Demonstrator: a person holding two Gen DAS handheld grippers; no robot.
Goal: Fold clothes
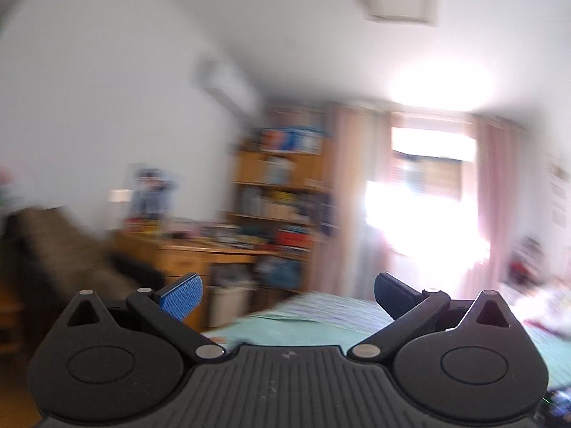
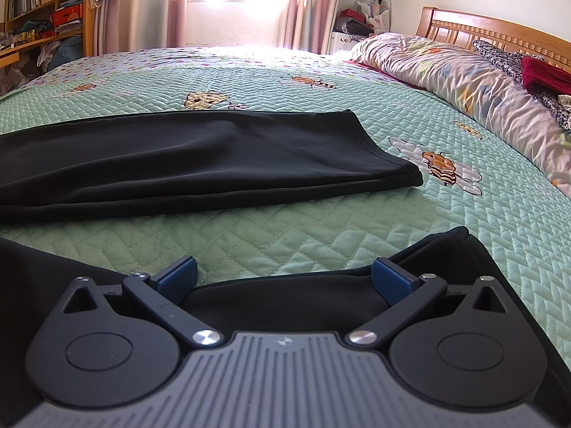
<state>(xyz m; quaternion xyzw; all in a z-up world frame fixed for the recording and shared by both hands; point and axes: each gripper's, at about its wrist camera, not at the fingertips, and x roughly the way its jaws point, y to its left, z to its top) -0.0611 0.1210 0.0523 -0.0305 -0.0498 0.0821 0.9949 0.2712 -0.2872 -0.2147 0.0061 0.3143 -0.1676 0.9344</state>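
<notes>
Sunlit through pink curtains (image 2: 175, 3), the bedroom is showing a green quilted bedspread (image 2: 285, 235) under the right gripper (image 2: 284, 280), whose fingers are standing wide apart and empty just above the near leg of black trousers (image 2: 200, 157). Their far leg is lying flat beyond. The left gripper (image 1: 288, 294) is gaping too, pointing blurrily toward a bookshelf (image 1: 282, 185).

My black trousers (image 2: 200, 157) lie on a mint-green quilt (image 2: 321, 235), herringbone stitched, printed with striped bees and white daisies. Duvet (image 2: 474, 82) pale lilac, floral. Curtains (image 2: 175, 3) dusty pink. Headboard (image 2: 499, 32) honey wood. Finger pads (image 2: 180, 278) blue (same in the blurred left view).
</notes>
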